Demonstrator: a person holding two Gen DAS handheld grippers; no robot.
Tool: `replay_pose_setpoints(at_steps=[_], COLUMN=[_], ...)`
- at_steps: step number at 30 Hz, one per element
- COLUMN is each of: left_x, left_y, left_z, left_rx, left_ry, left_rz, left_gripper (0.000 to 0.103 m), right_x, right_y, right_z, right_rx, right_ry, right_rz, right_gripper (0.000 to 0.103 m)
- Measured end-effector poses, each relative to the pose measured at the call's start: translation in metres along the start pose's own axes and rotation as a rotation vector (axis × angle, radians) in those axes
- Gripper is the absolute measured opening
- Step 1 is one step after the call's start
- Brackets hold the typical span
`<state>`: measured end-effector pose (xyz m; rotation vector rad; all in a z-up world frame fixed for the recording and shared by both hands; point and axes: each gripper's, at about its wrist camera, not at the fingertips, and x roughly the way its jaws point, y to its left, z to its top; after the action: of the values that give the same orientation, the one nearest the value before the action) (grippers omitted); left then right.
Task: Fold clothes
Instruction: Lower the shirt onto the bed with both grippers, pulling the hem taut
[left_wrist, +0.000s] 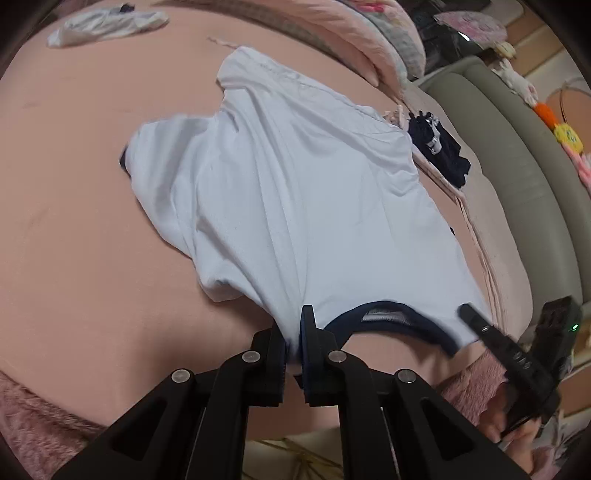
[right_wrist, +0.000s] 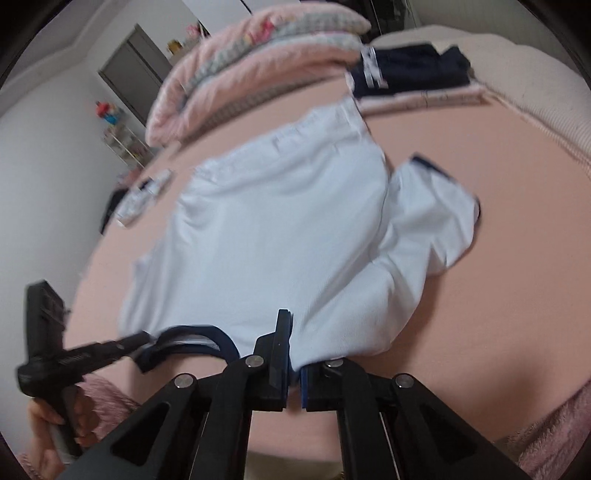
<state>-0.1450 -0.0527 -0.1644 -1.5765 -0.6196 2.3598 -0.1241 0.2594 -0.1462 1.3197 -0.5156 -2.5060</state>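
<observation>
Both my claws, left gripper and right gripper, are clamped on the white shirt's shoulders near the bed's front edge.

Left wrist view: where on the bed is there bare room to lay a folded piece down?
The pink sheet is bare between the white shirt and the crumpled light garment. The other side is crowded: dark clothes, then pillows along the far edge.

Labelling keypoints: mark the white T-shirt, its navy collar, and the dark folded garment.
white T-shirt (left_wrist: 295, 192): left wrist view, mid body panel.
navy collar (left_wrist: 384, 305): left wrist view, back rim.
dark folded garment (right_wrist: 413, 70): right wrist view, top face.
</observation>
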Motion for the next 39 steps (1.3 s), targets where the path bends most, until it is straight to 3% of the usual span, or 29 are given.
replay_pose_setpoints(at_steps=[4,6,8,9,10,12,14,15,16,17,19,24,31,39], left_x=[0.019,0.015,0.011,0.012,0.013,0.019,0.022,0.023,0.024,0.026,0.026,0.002,-0.011,-0.004], left_y=[0.021,0.027,0.031,0.031,0.03,0.028,0.024,0.023,0.022,0.022,0.02,0.009,0.013,0.019], left_z=[-0.006,-0.011,-0.015,-0.016,-0.016,-0.015,-0.013,-0.012,-0.01,-0.009,-0.009,-0.013,-0.02,-0.031], left_rx=[-0.103,-0.146,-0.174,-0.179,-0.182,-0.178,-0.165,-0.17,-0.182,-0.189,-0.187,-0.091,-0.063,-0.084], left_ry=[0.091,0.077,0.058,0.051,0.046,0.045,0.021,0.015,0.018,0.028,0.04,0.008,0.049,0.082], left_rz=[-0.038,-0.097,-0.154,-0.162,-0.161,-0.135,-0.125,-0.127,-0.134,-0.139,-0.131,-0.063,-0.057,-0.068], left_gripper=[0.01,0.014,0.028,0.04,0.041,0.041,0.04,0.036,0.015,0.009,0.008,0.007,0.007,0.008], right_x=[0.019,0.028,0.03,0.029,0.03,0.033,0.037,0.04,0.045,0.047,0.043,0.018,-0.002,0.011], right_y=[-0.021,-0.036,-0.044,-0.042,-0.039,-0.033,-0.025,-0.021,-0.017,-0.012,-0.005,-0.007,-0.009,-0.014], right_z=[-0.008,-0.015,-0.019,-0.019,-0.018,-0.016,-0.017,-0.018,-0.02,-0.021,-0.021,-0.018,-0.018,-0.032], right_rx=[0.076,0.17,0.221,0.204,0.189,0.164,0.128,0.101,0.065,0.028,-0.008,-0.016,0.007,-0.008], right_ry=[0.109,0.146,0.152,0.15,0.153,0.157,0.142,0.135,0.13,0.124,0.118,0.099,0.137,0.229], right_rz=[-0.033,0.023,0.072,0.078,0.085,0.097,0.072,0.047,0.013,-0.034,-0.051,-0.011,0.026,-0.044], right_gripper=[0.004,0.005,0.009,0.016,0.023,0.033,0.034,0.034,0.028,0.02,0.003,0.002,0.002,0.002])
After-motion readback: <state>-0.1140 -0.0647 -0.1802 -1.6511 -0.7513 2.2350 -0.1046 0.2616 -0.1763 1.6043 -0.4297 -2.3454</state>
